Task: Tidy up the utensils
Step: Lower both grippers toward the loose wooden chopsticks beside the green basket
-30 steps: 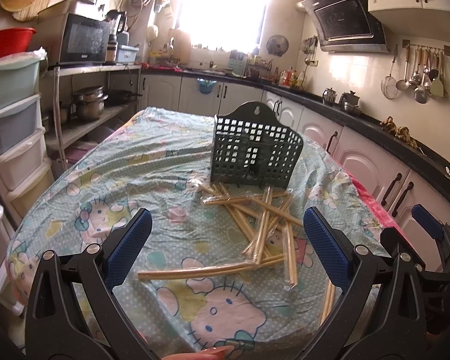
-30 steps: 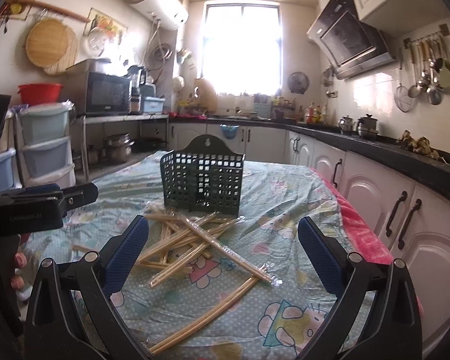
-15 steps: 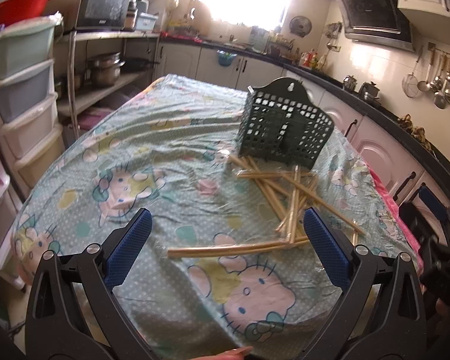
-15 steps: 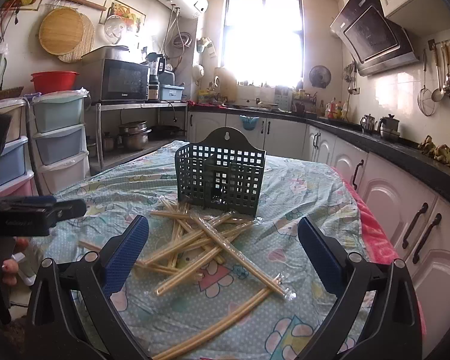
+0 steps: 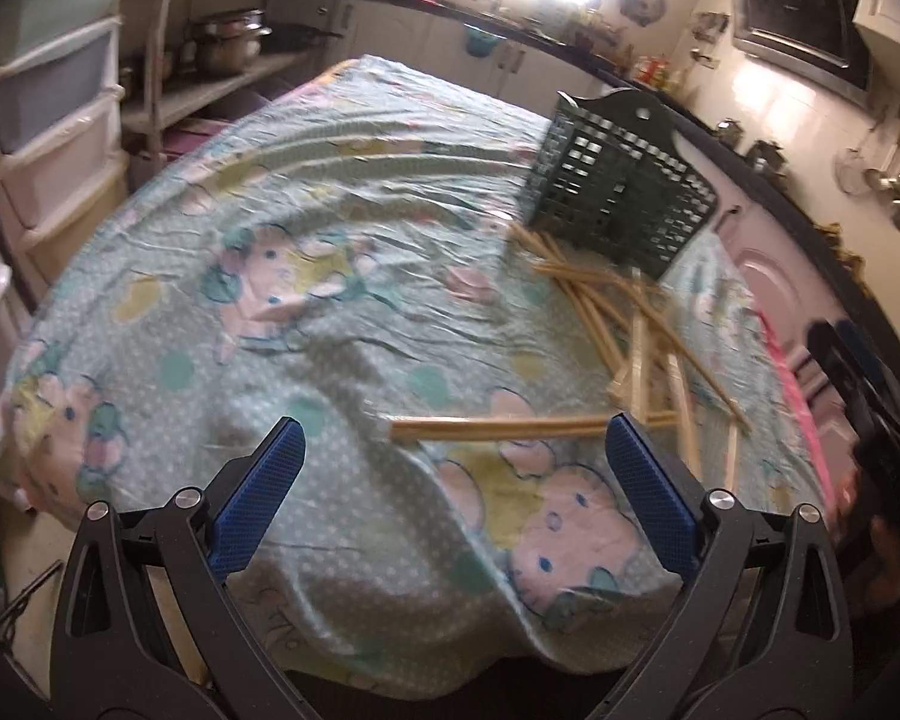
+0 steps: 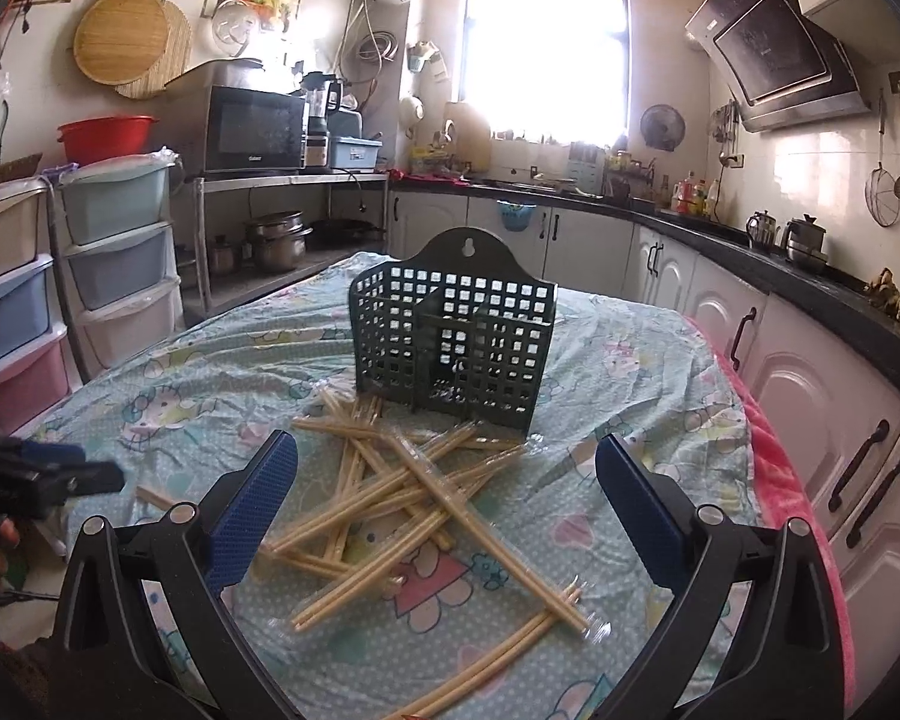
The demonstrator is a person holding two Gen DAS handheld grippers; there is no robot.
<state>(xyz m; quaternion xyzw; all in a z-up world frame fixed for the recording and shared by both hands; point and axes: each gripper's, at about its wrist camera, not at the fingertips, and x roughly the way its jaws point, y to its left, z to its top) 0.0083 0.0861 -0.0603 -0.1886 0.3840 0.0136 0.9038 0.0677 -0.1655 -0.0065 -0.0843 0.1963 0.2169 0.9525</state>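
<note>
Wrapped chopsticks point(image 6: 402, 492) lie in a crossed pile on the cartoon-print tablecloth point(image 6: 606, 420), touching the front of the upright green basket point(image 6: 453, 342). Kitchen counters behind. Left gripper point(image 5: 450, 480) and right gripper point(image 6: 444, 492) both spread wide, empty, above the near pairs.

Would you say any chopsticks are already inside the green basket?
No; the green basket looks empty, and the chopsticks lie on the tablecloth.

Black plastic frames on left gripper point(image 5: 453, 477) and right gripper point(image 6: 447, 495), triangular cut-outs in each arm; silver round screws at the joints; blue fingers point(image 5: 258, 495) with a fine dotted texture; bare skin, fingers blurred.
</note>
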